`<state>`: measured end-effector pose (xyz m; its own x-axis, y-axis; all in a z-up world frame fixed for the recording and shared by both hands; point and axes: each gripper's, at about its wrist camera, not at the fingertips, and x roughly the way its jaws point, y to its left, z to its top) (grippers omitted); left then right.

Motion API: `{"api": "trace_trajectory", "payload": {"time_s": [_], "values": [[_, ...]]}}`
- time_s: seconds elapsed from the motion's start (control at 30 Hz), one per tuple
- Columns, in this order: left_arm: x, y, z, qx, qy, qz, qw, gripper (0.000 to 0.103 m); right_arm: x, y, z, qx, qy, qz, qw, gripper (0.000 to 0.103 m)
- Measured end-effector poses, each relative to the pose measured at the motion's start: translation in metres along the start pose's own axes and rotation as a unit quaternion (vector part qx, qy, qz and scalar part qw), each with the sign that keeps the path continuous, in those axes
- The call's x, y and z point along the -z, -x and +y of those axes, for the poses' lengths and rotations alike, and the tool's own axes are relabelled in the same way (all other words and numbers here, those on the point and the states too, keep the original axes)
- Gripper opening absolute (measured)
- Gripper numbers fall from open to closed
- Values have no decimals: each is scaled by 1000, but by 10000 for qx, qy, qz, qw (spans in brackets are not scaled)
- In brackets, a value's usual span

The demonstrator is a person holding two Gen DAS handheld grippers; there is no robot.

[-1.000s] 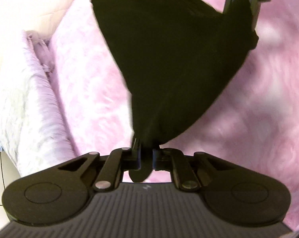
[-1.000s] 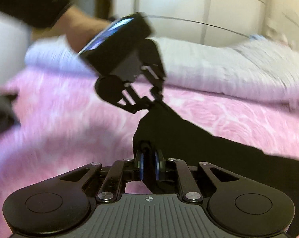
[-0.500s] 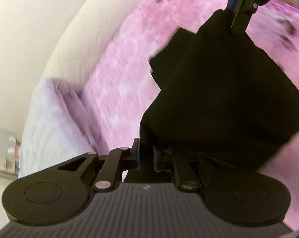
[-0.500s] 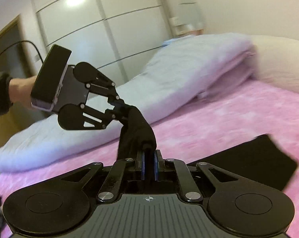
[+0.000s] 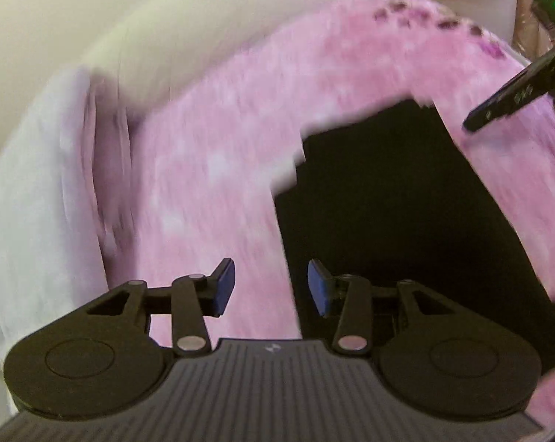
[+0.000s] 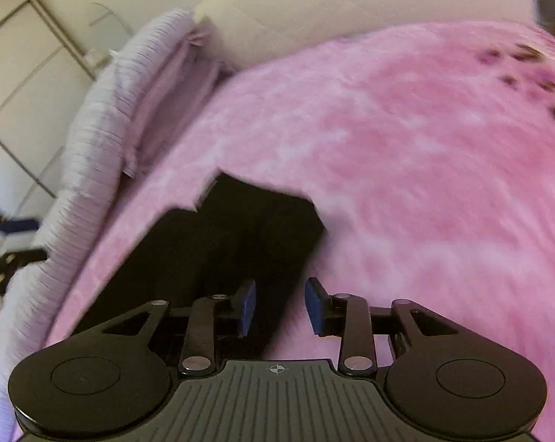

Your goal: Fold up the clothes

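Note:
A black garment (image 5: 388, 213) lies flat on the pink fuzzy blanket (image 5: 211, 169). My left gripper (image 5: 271, 288) is open above the garment's near left edge, nothing between its blue pads. In the right wrist view the same black garment (image 6: 226, 239) spreads ahead and to the left. My right gripper (image 6: 280, 305) is open over its near right edge, holding nothing. The other gripper shows as a black shape (image 5: 517, 95) at the upper right of the left wrist view and, blurred, at the far left edge (image 6: 4, 258) of the right wrist view.
A folded pale lilac quilt (image 5: 38, 199) (image 6: 93, 140) lies along the left side of the bed. A cream headboard (image 6: 314, 3) rises behind it. White wardrobe doors (image 6: 16, 84) stand at the left. The pink blanket (image 6: 443, 169) stretches to the right.
Both grippers have let go of the black garment and opened. The garment, held up between them before, now lies flat on the blanket, and the grippers have moved apart.

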<state>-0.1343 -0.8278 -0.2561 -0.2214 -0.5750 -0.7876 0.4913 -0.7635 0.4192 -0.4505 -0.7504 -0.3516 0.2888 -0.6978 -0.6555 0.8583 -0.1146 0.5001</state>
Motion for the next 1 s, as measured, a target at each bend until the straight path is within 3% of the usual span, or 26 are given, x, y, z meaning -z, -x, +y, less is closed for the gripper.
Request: {"api": "trace_trajectory", "payload": {"time_s": [0.1,0.2,0.3,0.43,0.63,0.73,0.8,0.9,1.0], "values": [[45,24,-10,42,690,375,9969,40,37,25,5,32,-168,174,9997,34],[88,56,-14,-23,1518,653,9862,40,70,42,16,94,-262,527,9982,35],[129,90,-24,-63,2388,760,9681,40,90,60,32,128,-144,803,9966,35],[167,125,-49,13,3402,724,9376,42,95,94,56,181,72,915,9956,36],[123,119,-112,27,3175,422,9473,48,61,120,81,231,579,695,9956,56],[101,116,-143,32,3047,269,9521,61,37,114,81,230,686,696,9949,65],[86,114,-165,36,2961,166,9550,66,19,96,72,168,724,746,9944,69],[47,75,-187,-310,2365,272,9707,66,-8,56,51,-49,621,892,9941,76],[23,25,-201,-601,1877,683,9780,66,-28,4,22,-427,453,1207,9907,80]]}}
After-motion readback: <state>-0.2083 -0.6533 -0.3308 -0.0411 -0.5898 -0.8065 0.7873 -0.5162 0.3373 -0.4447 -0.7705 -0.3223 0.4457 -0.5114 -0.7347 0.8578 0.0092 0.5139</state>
